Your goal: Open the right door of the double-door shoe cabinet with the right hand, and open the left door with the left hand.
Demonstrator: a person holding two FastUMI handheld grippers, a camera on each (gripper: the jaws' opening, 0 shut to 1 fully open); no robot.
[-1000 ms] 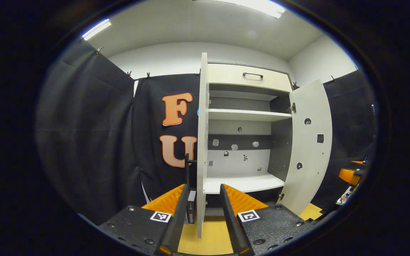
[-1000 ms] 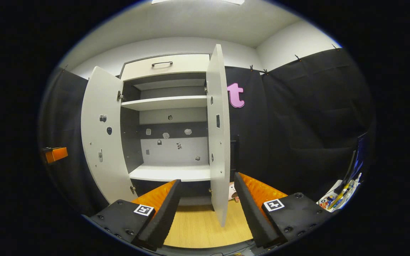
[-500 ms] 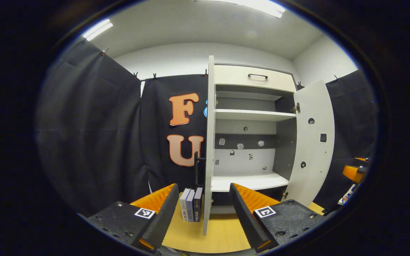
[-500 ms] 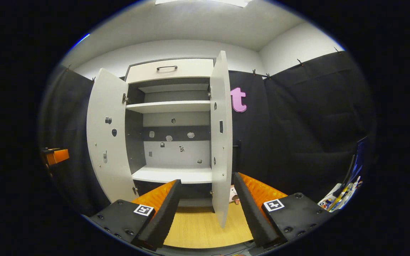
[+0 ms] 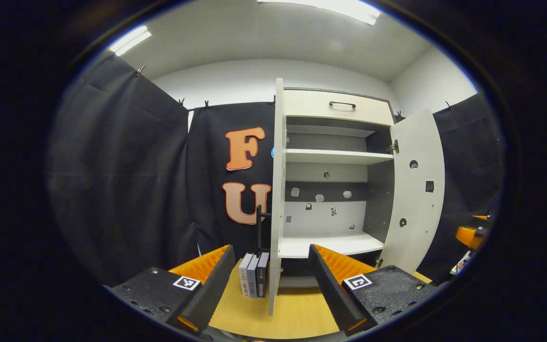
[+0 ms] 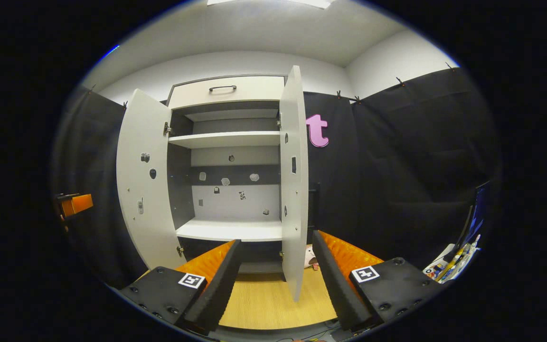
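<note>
Shoe cabinet (image 5: 330, 175): both doors swung open.
Left door (image 5: 277, 190): edge-on, ahead of left gripper (image 5: 271, 280), fingers spread, empty.
Right door (image 6: 295, 180): ahead of right gripper (image 6: 276, 278), fingers spread, empty.

Black textured gripper bodies with screws, square black-and-white marker tags, ridged jaws.

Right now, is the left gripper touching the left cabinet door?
Apart. The left gripper view shows the left gripper open, with the left door edge-on between its fingers and wood floor visible on both sides.
</note>
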